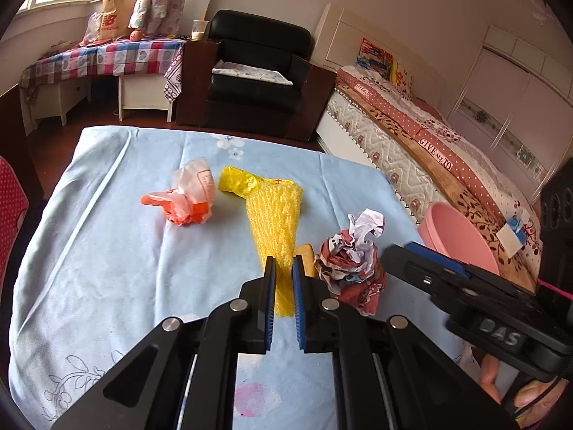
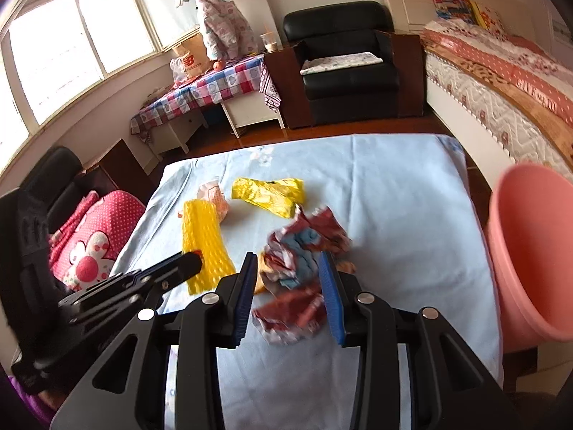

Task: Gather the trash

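I read "GIVE ALL TO" on the bedspread (image 1: 435,152), and "DAS" on the right gripper (image 1: 412,254) beside it.

I see a table under a light blue floral cloth (image 1: 107,251). On it lie an orange-and-white plastic bag (image 1: 188,197), a crumpled yellow bag (image 1: 238,181), a yellow foam net (image 1: 275,222) and a ball of red patterned paper (image 1: 352,261).
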The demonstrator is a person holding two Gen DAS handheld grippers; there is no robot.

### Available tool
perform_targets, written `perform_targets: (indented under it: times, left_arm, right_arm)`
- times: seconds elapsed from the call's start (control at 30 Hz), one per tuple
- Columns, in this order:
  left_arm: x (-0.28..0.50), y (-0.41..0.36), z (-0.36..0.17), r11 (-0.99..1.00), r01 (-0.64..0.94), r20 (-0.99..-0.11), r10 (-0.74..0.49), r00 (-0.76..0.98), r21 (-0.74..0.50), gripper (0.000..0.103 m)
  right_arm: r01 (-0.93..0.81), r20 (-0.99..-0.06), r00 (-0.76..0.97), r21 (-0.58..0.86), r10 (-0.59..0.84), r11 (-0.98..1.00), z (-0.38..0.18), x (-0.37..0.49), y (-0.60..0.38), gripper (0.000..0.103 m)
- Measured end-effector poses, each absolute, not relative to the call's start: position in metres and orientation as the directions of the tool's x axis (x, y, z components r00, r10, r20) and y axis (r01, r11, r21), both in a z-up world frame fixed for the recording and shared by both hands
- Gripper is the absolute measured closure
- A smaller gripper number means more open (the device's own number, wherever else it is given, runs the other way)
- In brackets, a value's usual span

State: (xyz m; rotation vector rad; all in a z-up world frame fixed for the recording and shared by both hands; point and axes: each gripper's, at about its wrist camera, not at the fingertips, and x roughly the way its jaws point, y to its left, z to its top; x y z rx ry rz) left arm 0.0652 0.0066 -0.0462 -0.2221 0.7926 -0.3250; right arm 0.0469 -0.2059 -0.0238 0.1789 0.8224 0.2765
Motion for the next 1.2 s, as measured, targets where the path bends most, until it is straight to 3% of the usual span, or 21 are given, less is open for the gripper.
perform_targets:
  times: [0.4,0.47,0.77,1.2]
  left_arm:
    - [0.059,0.02,-0.038,0.93,0.185,-0.648,-0.356,0.673,-0.319,0.095]
    - [0.057,0.02,-0.038,0.93,0.183,-0.648,-0.355,0.674,-0.319,0.095]
    - [0.053,0.014,-0.031,0.931,0.197,-0.642,-0.355,0.68,-0.306,0.095]
    - [0.047,-0.005,-0.015,0.937,0.218,-0.637,-0.345,0.69,-0.271,0.095]
  right_arm:
    - [-0.112,-0.738,0.645,0.167,0.2,0.979,-0.036,0.068,-0.187,0.068]
    - [-0.115,-0.733,0.651,0.161,0.197,0.98,-0.035,0.066,-0.186,0.077]
    - [-0.122,-0.71,0.675,0.158,0.199,0.98,-0.028,0.059,-0.191,0.091]
    - [-0.111,-0.663,0.724,0.164,0.193,0.98,-0.01,0.044,-0.207,0.092]
